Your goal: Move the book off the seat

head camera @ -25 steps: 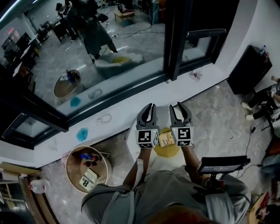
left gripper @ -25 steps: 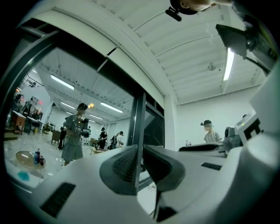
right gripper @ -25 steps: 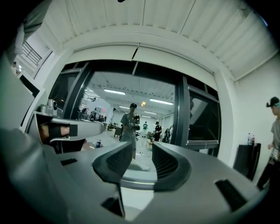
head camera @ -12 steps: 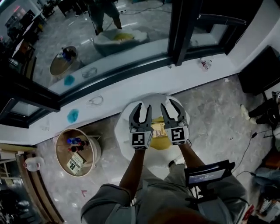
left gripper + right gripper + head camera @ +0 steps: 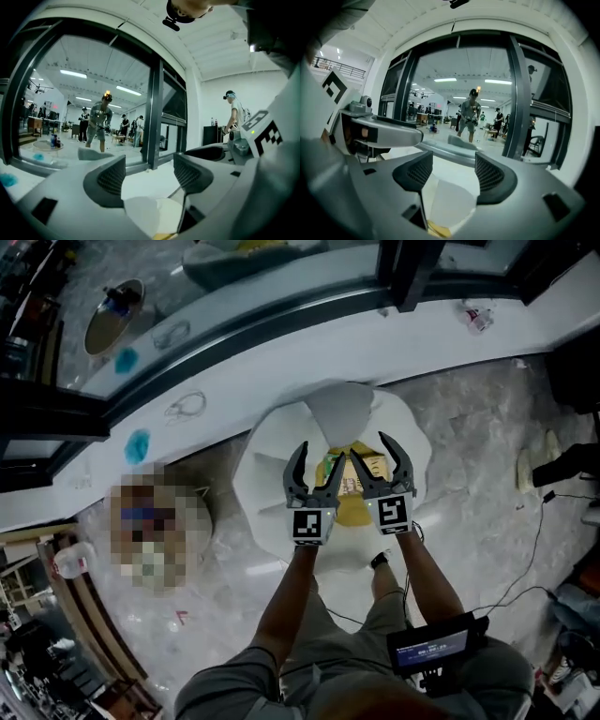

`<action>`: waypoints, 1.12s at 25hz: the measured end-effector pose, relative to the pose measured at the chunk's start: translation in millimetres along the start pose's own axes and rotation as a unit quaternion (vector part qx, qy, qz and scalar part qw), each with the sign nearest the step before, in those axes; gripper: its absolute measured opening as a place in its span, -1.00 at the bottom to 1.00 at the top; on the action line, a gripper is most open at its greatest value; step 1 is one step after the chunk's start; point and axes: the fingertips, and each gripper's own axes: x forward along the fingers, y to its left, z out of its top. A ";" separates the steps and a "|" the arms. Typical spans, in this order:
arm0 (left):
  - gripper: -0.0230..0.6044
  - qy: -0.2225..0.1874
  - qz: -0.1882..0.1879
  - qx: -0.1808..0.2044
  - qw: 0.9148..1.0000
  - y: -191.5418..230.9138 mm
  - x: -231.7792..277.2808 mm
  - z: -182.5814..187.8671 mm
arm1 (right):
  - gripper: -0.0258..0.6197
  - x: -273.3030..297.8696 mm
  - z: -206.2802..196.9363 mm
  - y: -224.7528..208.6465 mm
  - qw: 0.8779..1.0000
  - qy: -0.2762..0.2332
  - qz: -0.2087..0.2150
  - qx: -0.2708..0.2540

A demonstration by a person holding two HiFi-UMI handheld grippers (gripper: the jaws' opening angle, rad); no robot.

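Head view: white petal-shaped seat (image 5: 267, 460) by the window ledge (image 5: 234, 381), with a yellow cushion (image 5: 354, 514) on it and the book (image 5: 350, 486) lying flat on the cushion. Left gripper (image 5: 319, 468) and right gripper (image 5: 373, 454) sit side by side over the book, pointing away from the person. Can't tell from here whether any finger touches the cover. Both sets of fingers have just been opening and stand wide. Step, as I judge it: approach before the grasp, book not yet lifted. The next move likely needs the fingers lowered to a book edge and closed on it, then a lift clear of the seat.

Left gripper view: fingers (image 5: 110, 180) wide apart, nothing between the pads. White seat and a yellow sliver low in frame, right gripper at the right edge. Window frame (image 5: 154, 117) and people (image 5: 99, 124) beyond it, seen level as the head view doesn't show them. Book not visible here.

Right gripper view: fingers (image 5: 490, 176) wide too, gap empty. White seat below, yellow sliver at the bottom, left gripper at the left. Only the head view shows where the book lies.
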 end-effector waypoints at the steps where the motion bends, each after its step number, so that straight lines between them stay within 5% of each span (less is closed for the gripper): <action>1: 0.07 0.011 -0.001 -0.001 1.000 -1.0 2.6 -20.9 | -0.08 3.9 -20.9 0.4 1.000 0.008 0.000 0.001; 12: 0.24 0.124 0.007 -0.029 0.992 3.5 35.4 -263.7 | 0.03 38.0 -235.5 1.2 0.997 0.069 0.020 0.014; 22: 0.33 0.238 -0.028 -0.082 0.967 -32.8 17.7 -443.1 | 0.11 36.5 -409.7 9.9 0.983 0.170 0.051 0.043; 28: 0.38 0.295 -0.028 -0.100 0.950 -41.4 6.2 -527.9 | 0.15 21.3 -512.5 5.8 0.962 0.258 0.039 0.086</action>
